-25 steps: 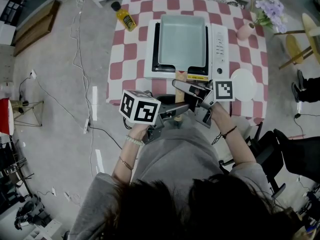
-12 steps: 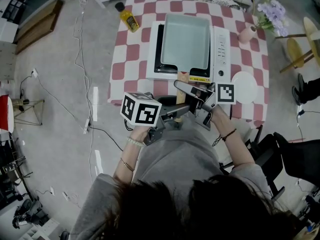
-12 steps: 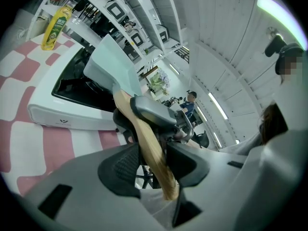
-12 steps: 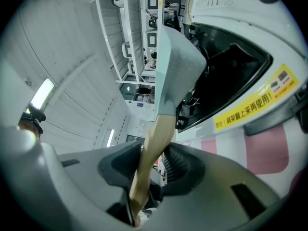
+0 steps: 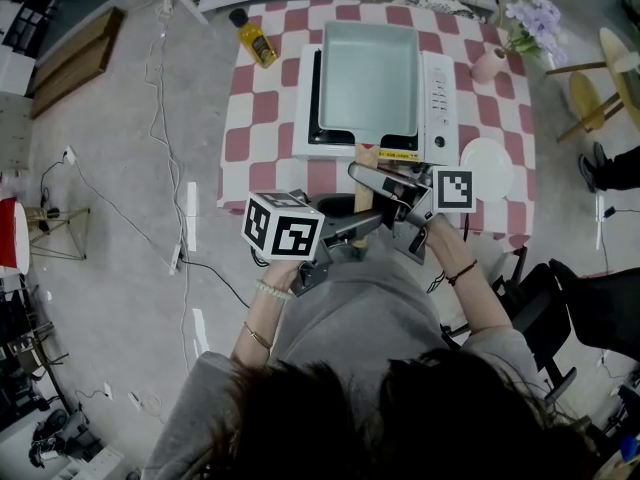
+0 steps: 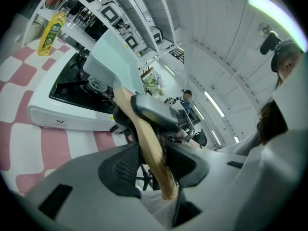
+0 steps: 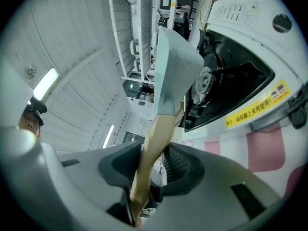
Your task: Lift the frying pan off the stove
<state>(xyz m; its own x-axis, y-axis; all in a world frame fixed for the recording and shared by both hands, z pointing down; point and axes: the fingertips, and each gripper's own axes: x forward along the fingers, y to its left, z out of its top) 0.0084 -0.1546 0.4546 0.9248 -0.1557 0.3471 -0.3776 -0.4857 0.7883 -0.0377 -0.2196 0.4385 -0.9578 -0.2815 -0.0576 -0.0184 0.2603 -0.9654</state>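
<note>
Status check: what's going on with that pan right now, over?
Left tool, right tool: jaws just been closing, gripping wooden handle. Frying pan over stove, lift unclear. Nothing in the way.

Lab hall: cable-strewn concrete floor (image 5: 110, 158), shelving racks (image 6: 113, 14), checkered table (image 5: 250, 128).

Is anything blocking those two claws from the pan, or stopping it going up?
Nothing visible does. The left gripper and right gripper have just been closing their jaws on the wooden handle of the frying pan, with nothing between. Nothing overhangs the pan on the stove.
</note>
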